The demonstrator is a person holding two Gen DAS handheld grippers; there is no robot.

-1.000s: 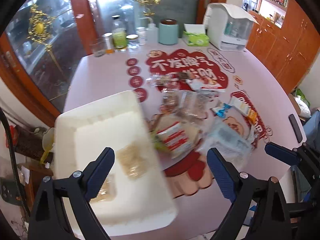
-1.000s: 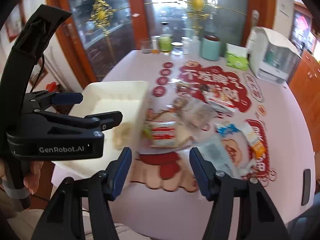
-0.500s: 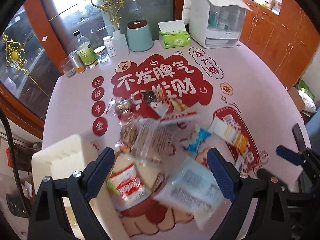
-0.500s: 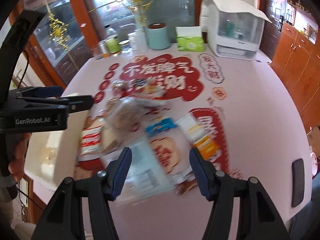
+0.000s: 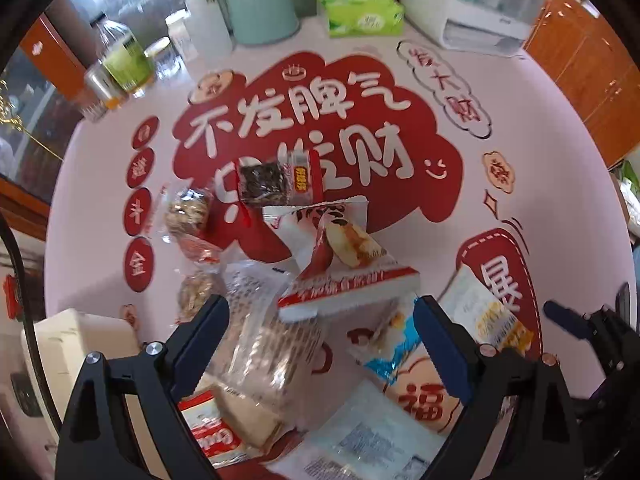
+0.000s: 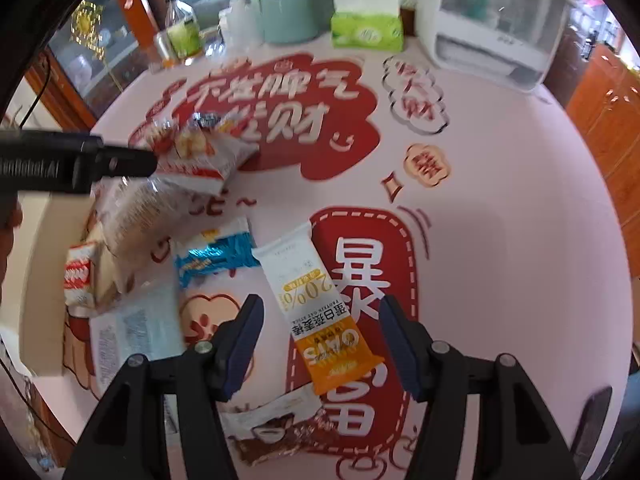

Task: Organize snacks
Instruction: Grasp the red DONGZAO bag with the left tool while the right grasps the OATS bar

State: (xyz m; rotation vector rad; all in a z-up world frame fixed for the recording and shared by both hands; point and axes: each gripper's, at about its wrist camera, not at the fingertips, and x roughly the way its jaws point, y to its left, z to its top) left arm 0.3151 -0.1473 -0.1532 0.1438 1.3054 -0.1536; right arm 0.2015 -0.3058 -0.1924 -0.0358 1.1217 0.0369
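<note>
Left gripper (image 5: 320, 344) held spread wide, nothing grasped, above clear cracker packet (image 5: 272, 340) and red-white pastry packet (image 5: 344, 280); right gripper (image 6: 320, 344) likewise spread, empty, straddling oat bar (image 6: 316, 304) lying flat; blue wrapper (image 6: 214, 256) beside bar; cream tray (image 5: 80, 344) seen at table's left edge.

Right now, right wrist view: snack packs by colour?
Red-and-white packs: 2
See-through packs: 2
Blue pack: 1
Orange-and-white bar: 1
Brown pack: 1
Total: 7; the small far ones are too blurred to count.
</note>
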